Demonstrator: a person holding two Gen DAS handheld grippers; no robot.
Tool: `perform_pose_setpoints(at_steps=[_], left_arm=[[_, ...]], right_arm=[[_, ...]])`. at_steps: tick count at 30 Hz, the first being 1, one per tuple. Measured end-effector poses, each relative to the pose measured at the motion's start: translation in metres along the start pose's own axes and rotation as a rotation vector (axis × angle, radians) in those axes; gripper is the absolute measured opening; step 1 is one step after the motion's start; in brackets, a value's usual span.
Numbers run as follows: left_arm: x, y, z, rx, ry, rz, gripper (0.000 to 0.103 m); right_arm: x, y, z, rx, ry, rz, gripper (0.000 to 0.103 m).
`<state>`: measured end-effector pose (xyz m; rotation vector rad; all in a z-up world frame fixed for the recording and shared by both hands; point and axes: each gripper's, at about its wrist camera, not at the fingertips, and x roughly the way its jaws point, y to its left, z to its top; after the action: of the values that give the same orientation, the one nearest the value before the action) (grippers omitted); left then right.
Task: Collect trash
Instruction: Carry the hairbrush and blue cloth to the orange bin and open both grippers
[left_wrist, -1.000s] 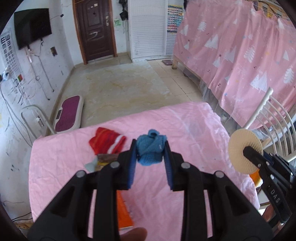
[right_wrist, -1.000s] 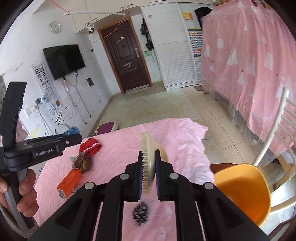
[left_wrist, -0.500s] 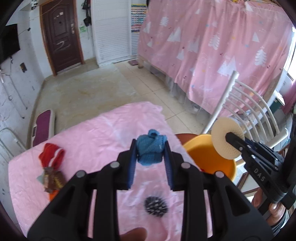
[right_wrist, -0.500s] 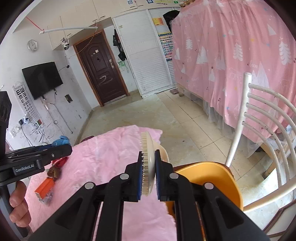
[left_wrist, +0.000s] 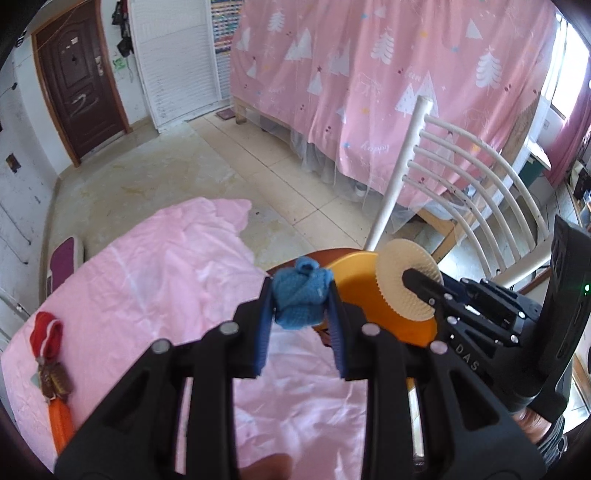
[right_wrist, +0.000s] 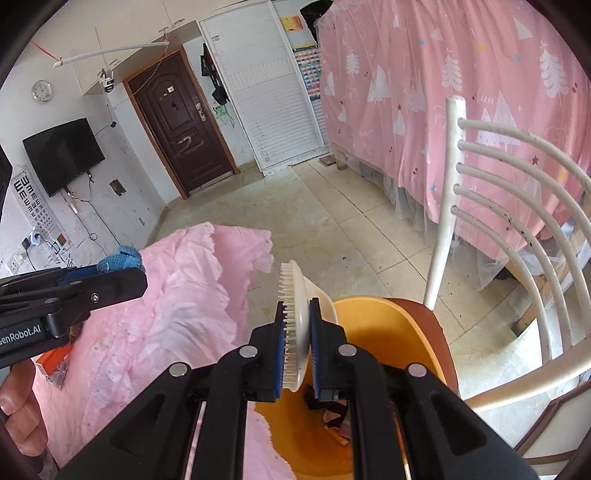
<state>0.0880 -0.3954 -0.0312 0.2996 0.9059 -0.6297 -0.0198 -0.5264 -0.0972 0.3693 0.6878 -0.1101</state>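
Holding a blue knitted bundle (left_wrist: 301, 297) clamped in our left gripper (left_wrist: 300, 325) and a cream bristled disc (right_wrist: 295, 325) pinched in our right gripper (right_wrist: 297, 354), we hover both over the orange basin (right_wrist: 399, 332) beside the pink-covered table (right_wrist: 177, 317).

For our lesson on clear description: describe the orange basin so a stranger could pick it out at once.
Start at the white chair that stands before the pink curtain. The basin sits on its seat, just past the edge of the pink-covered table. It is the only big, open, orange-yellow bowl there, and bits of trash already lie in it.
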Motion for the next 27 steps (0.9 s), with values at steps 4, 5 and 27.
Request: perform_pose_setpoints(at_steps=[4, 5, 27], left_arm=[[0.012, -0.017, 0.004, 0.027, 0.015, -0.007, 0.026], [0.015, -0.02, 0.005, 0.034, 0.018, -0.008, 0.026], [0.008, -0.019, 0.006, 0.026, 0.012, -0.008, 0.042]], right_arm=[[0.003, -0.015, -0.006, 0.025, 0.011, 0.004, 0.001], [0.003, -0.016, -0.006, 0.029, 0.013, 0.006, 0.001], [0.003, -0.008, -0.003, 0.022, 0.017, 0.0, 0.002]])
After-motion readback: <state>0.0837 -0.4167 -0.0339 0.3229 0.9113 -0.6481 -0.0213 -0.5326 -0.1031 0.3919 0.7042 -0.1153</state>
